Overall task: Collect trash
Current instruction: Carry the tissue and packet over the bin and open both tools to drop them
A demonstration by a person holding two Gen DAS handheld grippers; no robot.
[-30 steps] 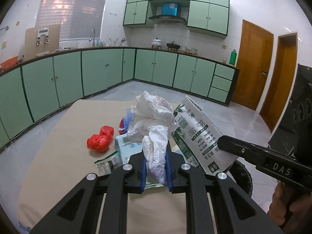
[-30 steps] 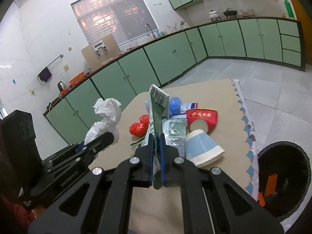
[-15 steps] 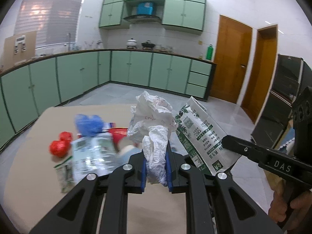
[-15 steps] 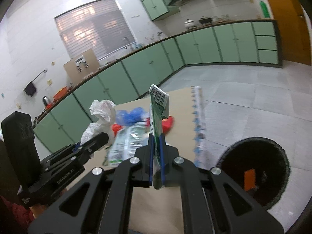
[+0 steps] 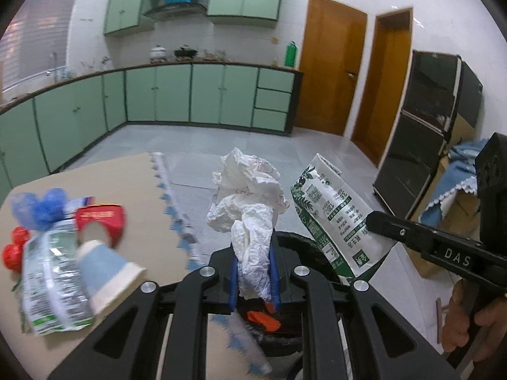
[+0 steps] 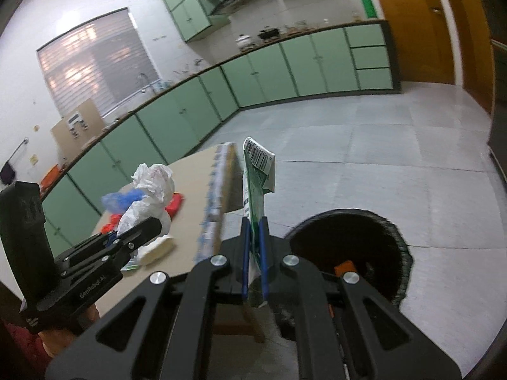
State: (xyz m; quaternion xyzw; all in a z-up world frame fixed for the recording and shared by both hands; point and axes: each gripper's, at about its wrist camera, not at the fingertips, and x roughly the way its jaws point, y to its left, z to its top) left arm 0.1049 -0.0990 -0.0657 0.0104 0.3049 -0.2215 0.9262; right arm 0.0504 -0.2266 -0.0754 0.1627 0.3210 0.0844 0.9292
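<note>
My left gripper (image 5: 253, 280) is clamped tight on a crumpled white paper wad (image 5: 248, 209), jaws nearly together, the wad bunching up above the blue pads. My right gripper (image 6: 253, 261) is pinched flat on a green-and-white wrapper (image 6: 256, 183), which stands edge-on between its pads, barcode at the top. From the left camera that same wrapper (image 5: 332, 221) shows its printed face, held just right of the wad.

Landmark: the black trash bin (image 6: 358, 247) on the grey tiled floor. The wrapper hangs just left of its rim in the right view; in the left view the bin (image 5: 304, 250) sits directly behind and under my left fingers, with something orange (image 5: 263, 319) inside it.

Left of the bin, the table (image 5: 142, 209) with its tan cover and blue-trimmed edge. On it, away from the bin: a pale blue paper cup (image 5: 104, 269) lying on its side, a red cup (image 5: 103, 221) behind it, a clear printed packet (image 5: 50, 281), a blue plastic bag (image 5: 41, 209) and red crumpled bits (image 5: 12, 250) at the far side.

Beyond the bin: green cabinets (image 6: 285, 63) and orange-brown doors (image 5: 332, 72).
</note>
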